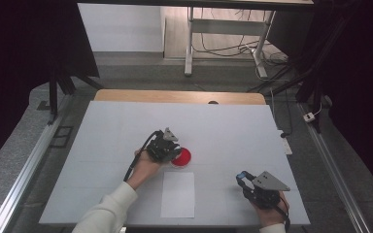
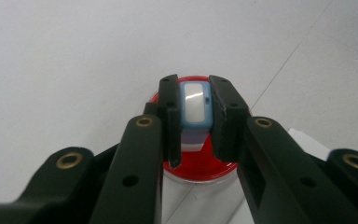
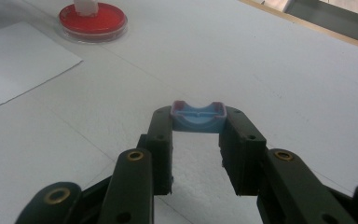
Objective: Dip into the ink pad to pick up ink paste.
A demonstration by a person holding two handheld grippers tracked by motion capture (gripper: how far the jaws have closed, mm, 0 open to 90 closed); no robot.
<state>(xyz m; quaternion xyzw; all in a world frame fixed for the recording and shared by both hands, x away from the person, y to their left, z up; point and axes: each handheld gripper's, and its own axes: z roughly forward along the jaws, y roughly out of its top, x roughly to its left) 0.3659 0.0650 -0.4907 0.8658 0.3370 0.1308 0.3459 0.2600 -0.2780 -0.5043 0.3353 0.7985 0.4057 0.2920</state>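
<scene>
Your left gripper (image 2: 193, 121) clamps a blue-rimmed white block (image 2: 195, 103) over the round red dish (image 2: 200, 163); your right gripper (image 3: 198, 122) pinches a blue plastic cap (image 3: 198, 117), the white paper sheet (image 1: 178, 194) lying between them.

We find the dish (image 1: 182, 157) on the table (image 1: 107, 141), just behind the paper sheet (image 1: 178, 194); the left gripper (image 1: 171, 148) sits over it, the right gripper (image 1: 245, 177) right of the sheet.

A white-topped table (image 1: 126, 126) with a wooden far edge (image 1: 175, 95) stands on grey floor (image 1: 141, 68). Beyond it are a white desk frame (image 1: 190, 43) and tangled cables (image 1: 223, 48). Black curtains (image 1: 24, 48) hang left and right.
</scene>
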